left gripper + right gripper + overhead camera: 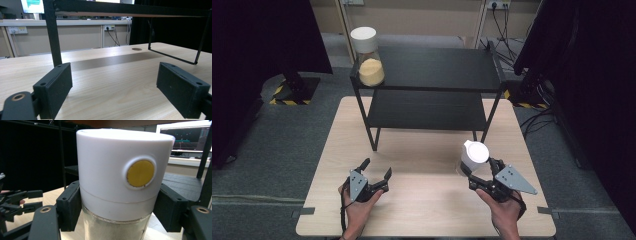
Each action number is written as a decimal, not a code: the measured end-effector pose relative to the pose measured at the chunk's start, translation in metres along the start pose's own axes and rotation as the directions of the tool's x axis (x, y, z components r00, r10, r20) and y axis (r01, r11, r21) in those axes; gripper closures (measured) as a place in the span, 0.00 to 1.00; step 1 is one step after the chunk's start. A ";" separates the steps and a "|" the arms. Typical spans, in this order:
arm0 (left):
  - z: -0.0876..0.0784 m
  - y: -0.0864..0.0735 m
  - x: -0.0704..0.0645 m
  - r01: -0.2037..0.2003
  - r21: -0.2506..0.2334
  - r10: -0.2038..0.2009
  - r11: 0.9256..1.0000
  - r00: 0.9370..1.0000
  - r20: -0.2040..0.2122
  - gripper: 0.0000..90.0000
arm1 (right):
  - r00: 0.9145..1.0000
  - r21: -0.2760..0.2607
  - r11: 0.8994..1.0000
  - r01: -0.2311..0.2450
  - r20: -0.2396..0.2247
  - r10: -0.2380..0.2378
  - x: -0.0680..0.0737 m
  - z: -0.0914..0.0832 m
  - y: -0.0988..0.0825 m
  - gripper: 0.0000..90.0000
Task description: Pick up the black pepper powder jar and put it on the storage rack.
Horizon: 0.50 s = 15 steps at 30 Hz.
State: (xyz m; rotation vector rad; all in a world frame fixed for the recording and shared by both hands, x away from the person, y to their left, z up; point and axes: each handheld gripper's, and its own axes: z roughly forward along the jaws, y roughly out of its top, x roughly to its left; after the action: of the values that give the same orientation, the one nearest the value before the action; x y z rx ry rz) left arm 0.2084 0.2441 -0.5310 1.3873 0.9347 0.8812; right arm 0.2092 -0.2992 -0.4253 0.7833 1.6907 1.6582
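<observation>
A glass jar with a white lid stands at the table's right front, and my right gripper is shut on it. In the right gripper view the white lid carries a round yellow spot, and both black pads press the jar just under the lid. My left gripper rests open near the table's left front with nothing between its pads. A second white-lidded jar holding yellow powder stands on the left end of the black shelf's top.
The black two-level shelf stands across the back half of the wooden table. Its front left leg rises just ahead of the left gripper. Dark curtains flank the table on both sides.
</observation>
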 end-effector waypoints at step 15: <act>0.000 0.000 0.000 0.002 0.000 -0.002 1.000 1.000 -0.002 0.14 | 0.999 -0.026 1.000 0.006 0.033 -0.005 -0.004 0.007 0.014 0.34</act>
State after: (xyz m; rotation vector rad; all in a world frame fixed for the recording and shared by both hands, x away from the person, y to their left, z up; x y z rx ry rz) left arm 0.2082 0.2441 -0.5310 1.3858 0.9369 0.8814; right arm 0.2170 -0.2980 -0.4115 0.7889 1.6442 1.6515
